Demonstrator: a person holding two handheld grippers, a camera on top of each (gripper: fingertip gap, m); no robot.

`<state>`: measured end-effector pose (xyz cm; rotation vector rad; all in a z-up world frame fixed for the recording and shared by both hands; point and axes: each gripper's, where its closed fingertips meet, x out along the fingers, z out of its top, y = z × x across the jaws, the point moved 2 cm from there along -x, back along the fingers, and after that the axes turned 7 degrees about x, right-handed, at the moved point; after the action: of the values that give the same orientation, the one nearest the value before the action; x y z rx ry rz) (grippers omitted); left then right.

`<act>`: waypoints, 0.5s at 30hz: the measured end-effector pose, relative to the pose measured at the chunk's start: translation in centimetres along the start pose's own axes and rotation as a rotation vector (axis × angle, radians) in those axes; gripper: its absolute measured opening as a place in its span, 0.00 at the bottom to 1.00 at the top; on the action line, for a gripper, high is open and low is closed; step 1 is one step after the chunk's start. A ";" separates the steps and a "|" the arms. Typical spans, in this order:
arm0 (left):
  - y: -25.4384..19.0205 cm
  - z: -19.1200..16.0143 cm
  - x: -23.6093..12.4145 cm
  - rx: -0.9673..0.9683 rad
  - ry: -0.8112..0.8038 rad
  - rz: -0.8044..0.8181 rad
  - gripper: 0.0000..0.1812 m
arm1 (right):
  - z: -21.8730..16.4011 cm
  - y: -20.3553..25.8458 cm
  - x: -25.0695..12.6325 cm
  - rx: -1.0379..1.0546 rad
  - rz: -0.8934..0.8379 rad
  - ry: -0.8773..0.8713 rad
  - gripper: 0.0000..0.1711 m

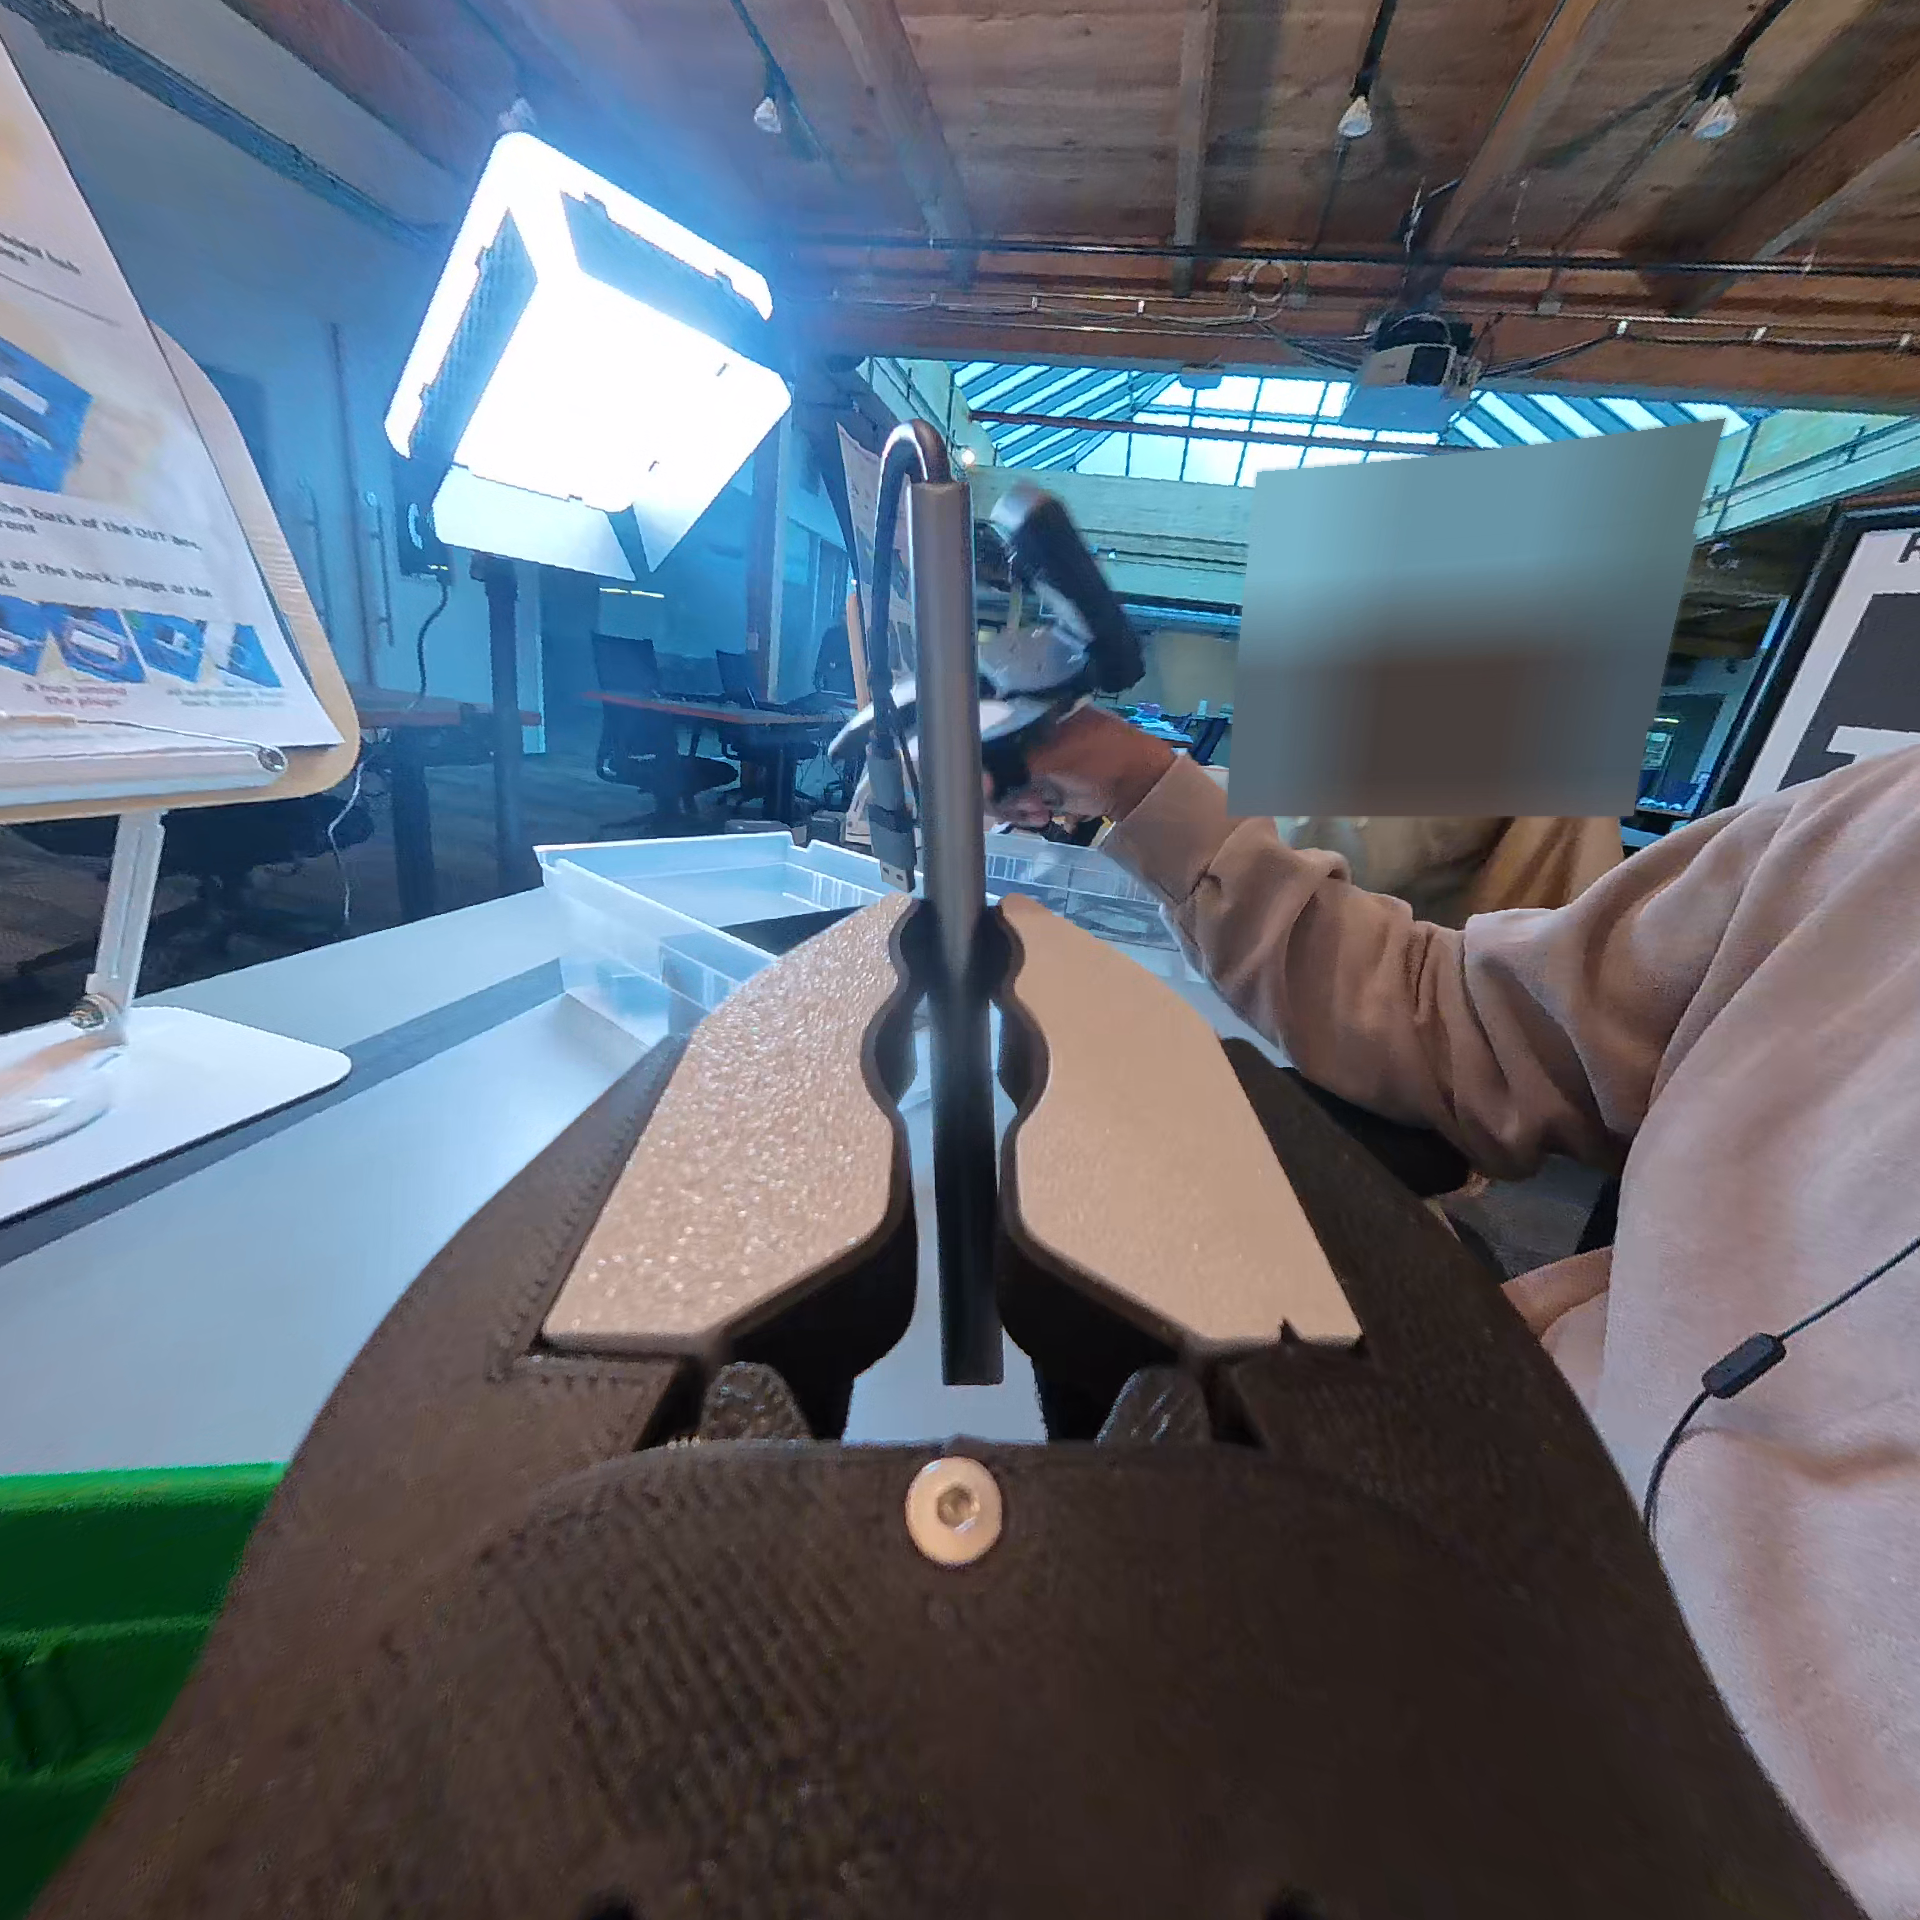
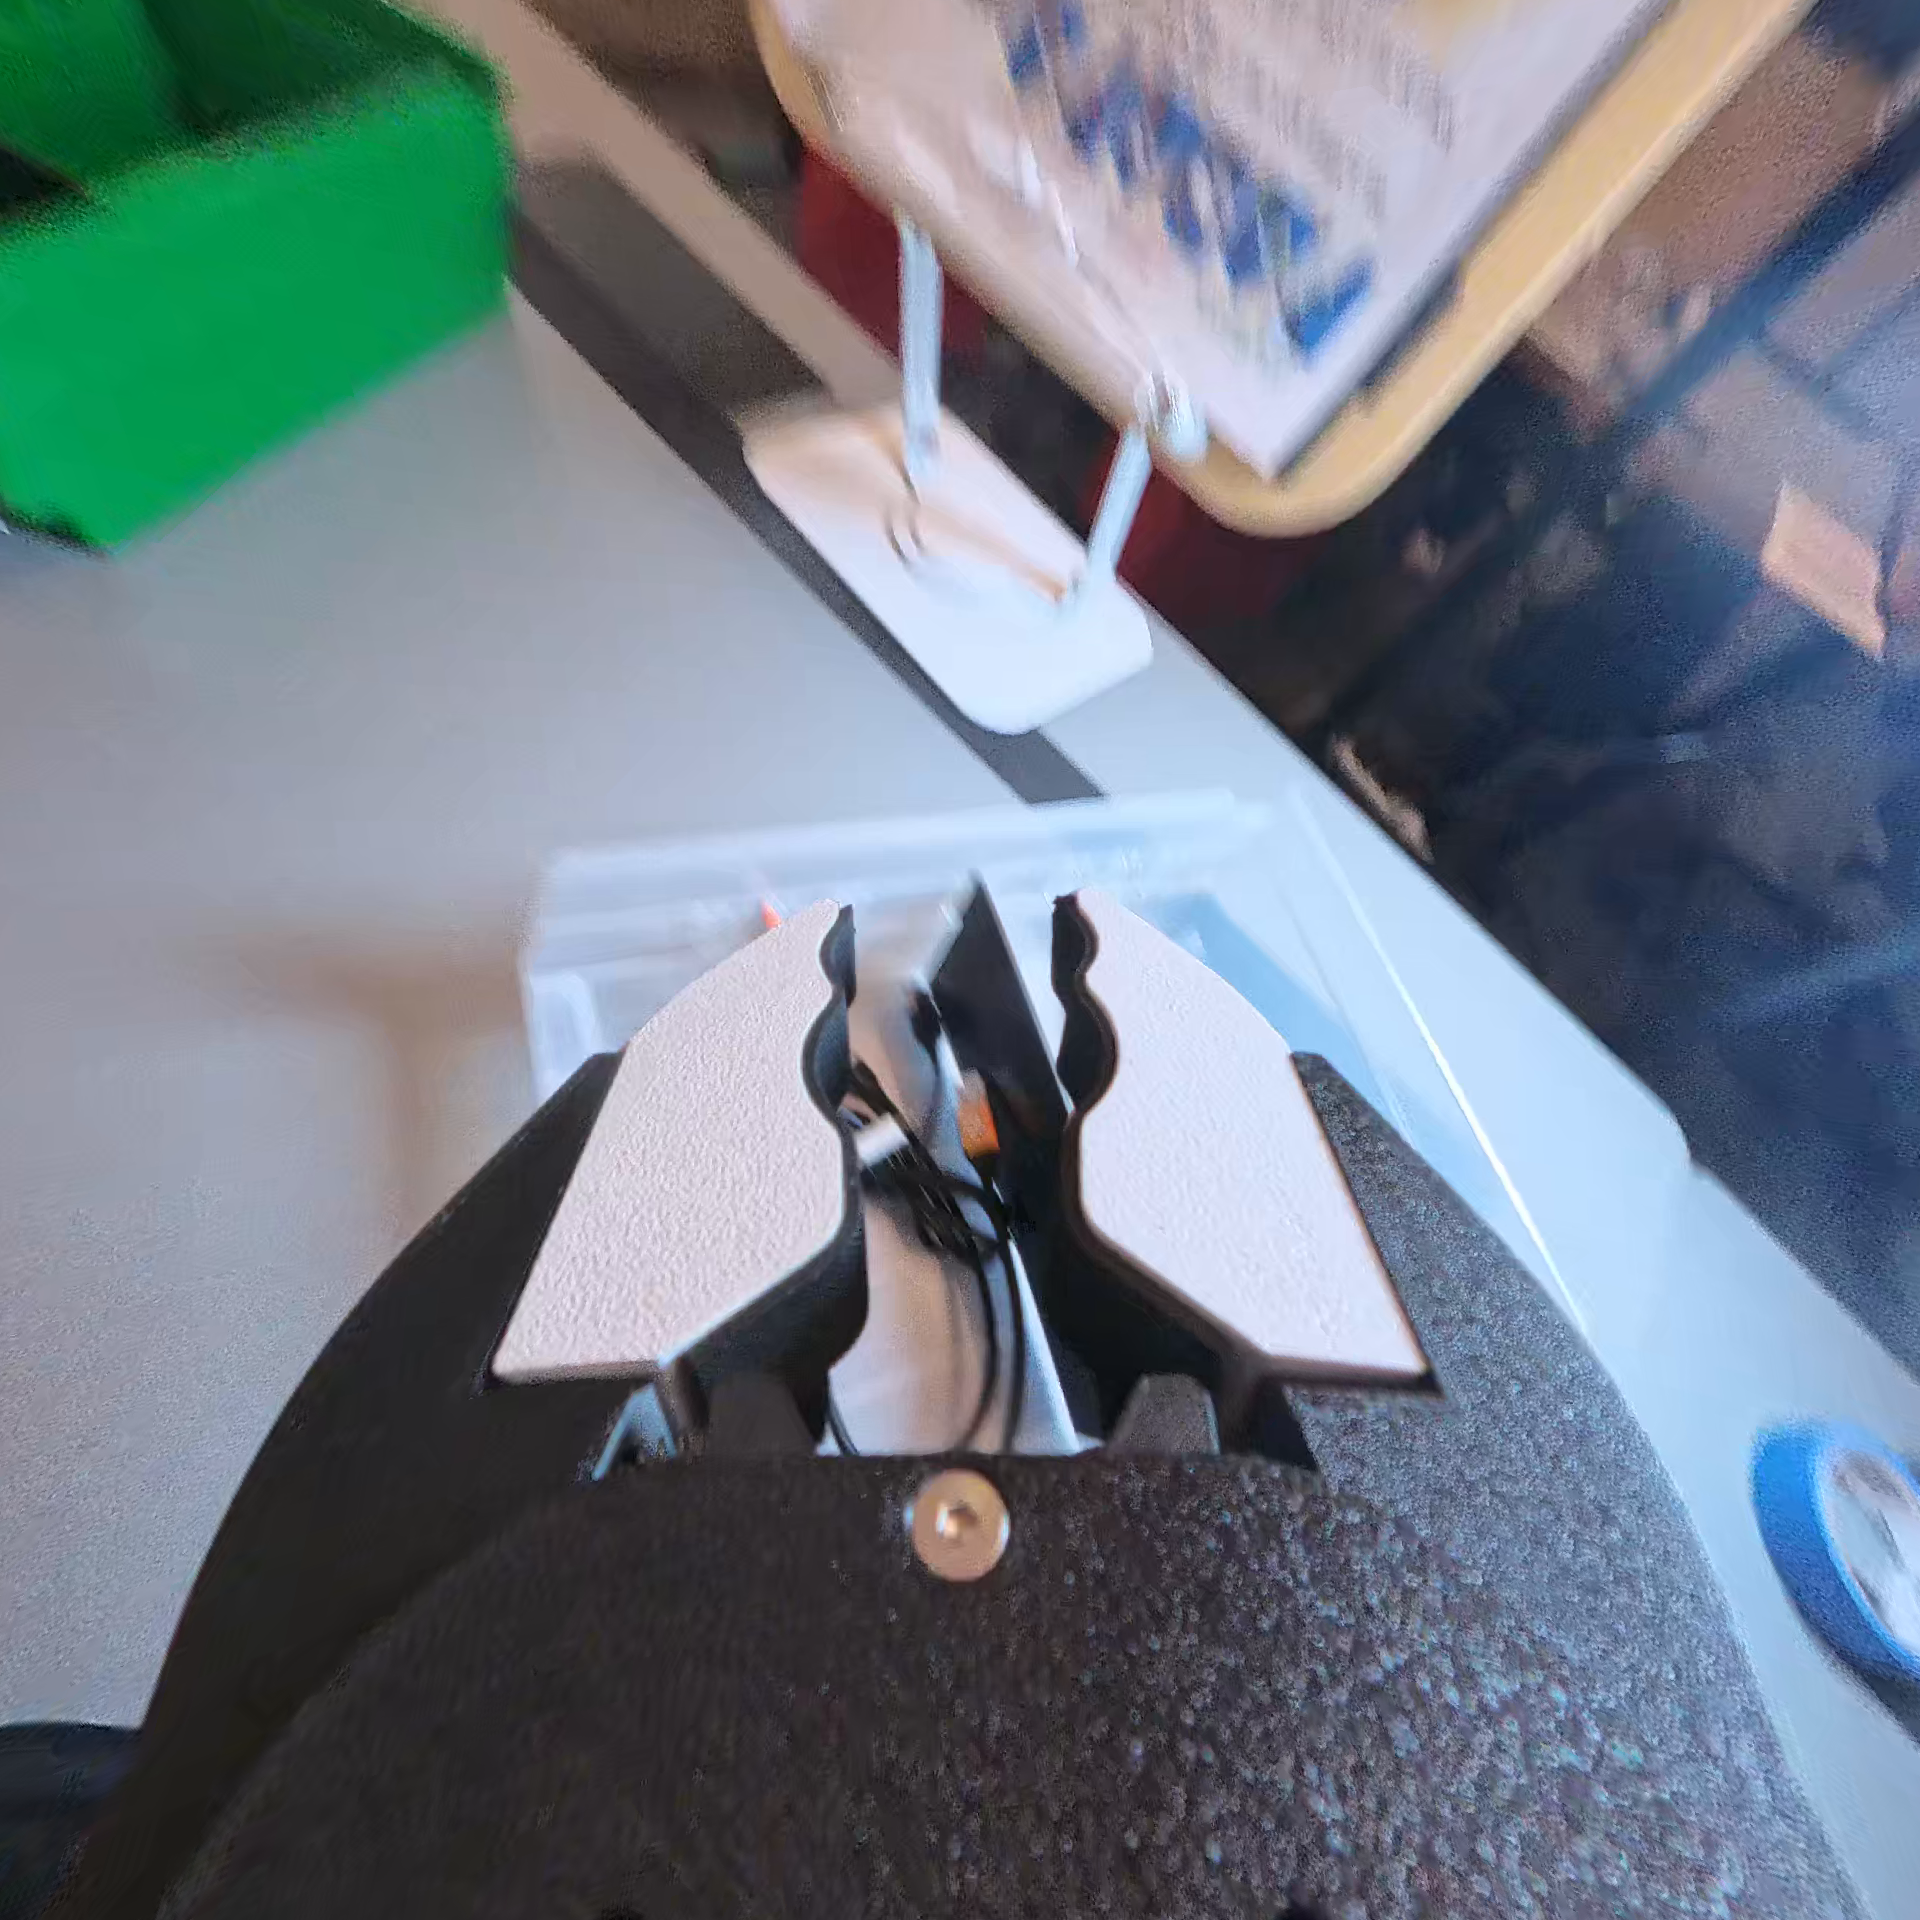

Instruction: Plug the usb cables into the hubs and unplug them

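Nearest, the left gripper (image 1: 954, 920) is clamped on a slim grey USB hub (image 1: 948, 727), held upright on edge above the white table (image 1: 312, 1195). The hub's own cable (image 1: 888, 623) loops from its top and hangs down its left side, plug unconnected. Farther off, the right gripper (image 2: 954, 914) hovers with its jaws apart and empty over a clear plastic tray (image 2: 1299, 914) holding black cables (image 2: 956, 1216). Beyond stands a document stand (image 2: 956, 582); a green bin (image 2: 239, 312) sits far left.

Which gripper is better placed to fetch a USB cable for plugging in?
Probably the right. The right gripper is open and empty above the clear tray of cables. The left gripper is shut on the grey hub.
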<state>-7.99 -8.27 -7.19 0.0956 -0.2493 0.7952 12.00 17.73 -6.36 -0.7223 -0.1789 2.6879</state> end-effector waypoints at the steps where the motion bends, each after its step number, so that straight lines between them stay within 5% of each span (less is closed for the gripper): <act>1: -0.1 -0.2 0.1 0.001 0.008 -0.002 0.06 | 1.8 1.4 -1.0 -0.004 0.047 -0.074 0.21; 6: -0.7 -1.7 1.0 0.008 0.071 -0.032 0.06 | 6.5 10.9 -3.6 -0.173 0.298 -0.216 0.21; 13: -2.9 -5.7 2.6 0.033 0.251 -0.144 0.06 | 5.1 19.1 -0.6 -0.385 0.482 -0.158 0.21; 15: -3.5 -6.5 3.0 0.033 0.276 -0.165 0.06 | 4.3 20.3 -0.1 -0.406 0.544 -0.141 0.13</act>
<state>-2.32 -7.47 -12.65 0.0359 0.0327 0.6394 3.77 -1.33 -6.84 -0.7825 -0.6660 3.2707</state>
